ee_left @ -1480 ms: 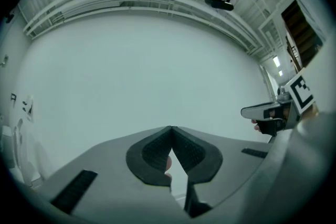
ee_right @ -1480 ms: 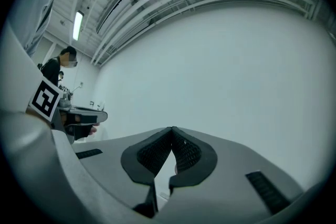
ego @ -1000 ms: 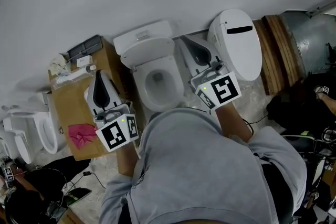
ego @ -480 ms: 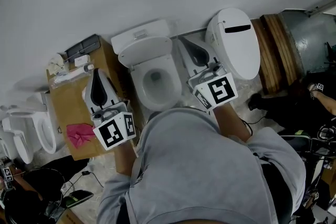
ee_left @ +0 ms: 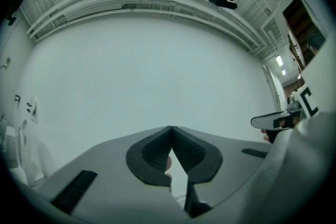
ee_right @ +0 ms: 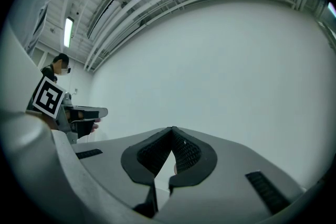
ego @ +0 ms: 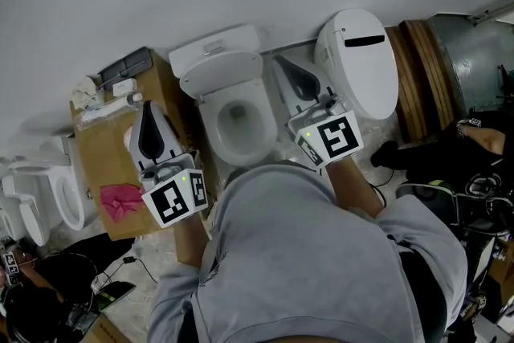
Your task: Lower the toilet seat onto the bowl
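In the head view a white toilet stands against the wall, its bowl [ego: 237,123] open. The seat and lid [ego: 221,75] are raised, leaning back on the tank [ego: 213,48]. My left gripper [ego: 148,110] hovers left of the bowl over a cardboard box, its jaws shut and empty. My right gripper [ego: 286,65] hovers right of the bowl, also shut with nothing in it. Neither touches the toilet. The left gripper view shows the left gripper [ee_left: 171,128] closed tip to tip before a bare white wall. The right gripper view shows the same for the right gripper [ee_right: 172,129].
A second toilet with its lid closed [ego: 359,64] stands to the right, with wooden pallets [ego: 422,76] beyond it. The cardboard box [ego: 104,157] on the left carries a pink cloth [ego: 120,201]. More toilets [ego: 60,201] stand far left. A person [ego: 474,136] and cables are at the right.
Both grippers stay shut and hold nearly the same place. The head view has drifted slightly, and the person at the right has moved further into view.
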A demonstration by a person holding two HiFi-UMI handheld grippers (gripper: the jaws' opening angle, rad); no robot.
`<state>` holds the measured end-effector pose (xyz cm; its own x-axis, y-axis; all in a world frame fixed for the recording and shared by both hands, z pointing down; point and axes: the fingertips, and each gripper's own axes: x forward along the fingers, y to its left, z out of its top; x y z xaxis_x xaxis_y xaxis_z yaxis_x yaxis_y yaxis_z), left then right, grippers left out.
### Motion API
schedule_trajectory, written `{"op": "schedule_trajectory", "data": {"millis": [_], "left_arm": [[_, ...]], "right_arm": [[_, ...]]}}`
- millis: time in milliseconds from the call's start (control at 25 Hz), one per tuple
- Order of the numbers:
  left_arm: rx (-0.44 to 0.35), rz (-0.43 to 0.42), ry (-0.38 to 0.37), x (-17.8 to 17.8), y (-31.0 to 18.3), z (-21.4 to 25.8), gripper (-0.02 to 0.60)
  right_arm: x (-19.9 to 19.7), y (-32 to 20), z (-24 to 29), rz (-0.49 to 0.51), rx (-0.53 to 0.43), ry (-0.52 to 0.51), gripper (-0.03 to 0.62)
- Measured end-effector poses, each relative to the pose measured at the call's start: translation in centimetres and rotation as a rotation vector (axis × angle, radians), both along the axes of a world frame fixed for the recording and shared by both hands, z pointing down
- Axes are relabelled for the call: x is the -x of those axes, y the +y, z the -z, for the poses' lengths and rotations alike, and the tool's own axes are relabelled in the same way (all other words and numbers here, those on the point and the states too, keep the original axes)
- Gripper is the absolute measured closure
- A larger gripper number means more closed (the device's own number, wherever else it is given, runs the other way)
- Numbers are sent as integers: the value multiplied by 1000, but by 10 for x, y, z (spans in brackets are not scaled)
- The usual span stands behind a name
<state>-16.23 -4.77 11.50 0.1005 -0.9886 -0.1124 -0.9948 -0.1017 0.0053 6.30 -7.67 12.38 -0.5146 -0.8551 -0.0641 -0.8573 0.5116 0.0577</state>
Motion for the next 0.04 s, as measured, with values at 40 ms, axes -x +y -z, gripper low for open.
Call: {"op": "schedule_trajectory", "data": {"millis": [40], "left_arm": [[0,0,0,0,0,0,581]], "right_arm": [[0,0,0,0,0,0,595]]}}
